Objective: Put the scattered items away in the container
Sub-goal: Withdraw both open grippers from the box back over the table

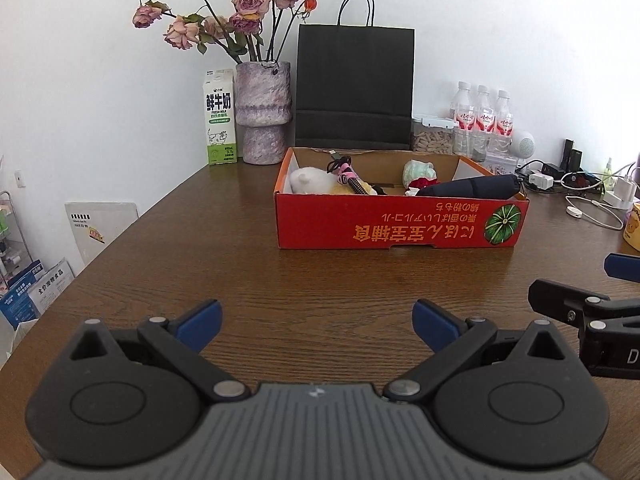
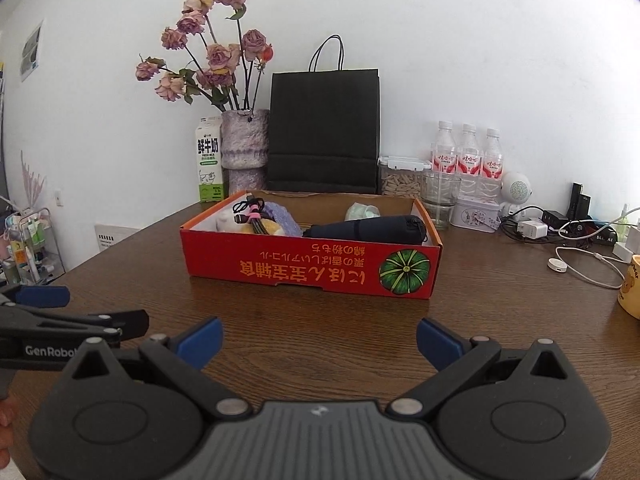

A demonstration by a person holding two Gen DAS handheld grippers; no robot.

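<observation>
A red cardboard box [image 1: 400,226] stands on the brown wooden table [image 1: 240,280]; it also shows in the right wrist view [image 2: 280,268]. Inside lie a white plush toy [image 1: 308,180], a pink and black cable bundle [image 1: 346,172], a pale green bundle [image 1: 418,170], a red item [image 1: 424,182] and a dark folded umbrella [image 1: 472,186], which also shows in the right wrist view [image 2: 368,228]. My left gripper [image 1: 316,326] is open and empty, low over the table in front of the box. My right gripper [image 2: 320,344] is open and empty beside it.
At the back stand a milk carton [image 1: 220,120], a vase of dried roses [image 1: 264,116], a black paper bag [image 1: 354,88], three water bottles [image 1: 482,118] and a jar of seeds [image 1: 434,140]. Chargers and cables [image 1: 580,188] and a yellow mug [image 2: 632,292] lie at the right.
</observation>
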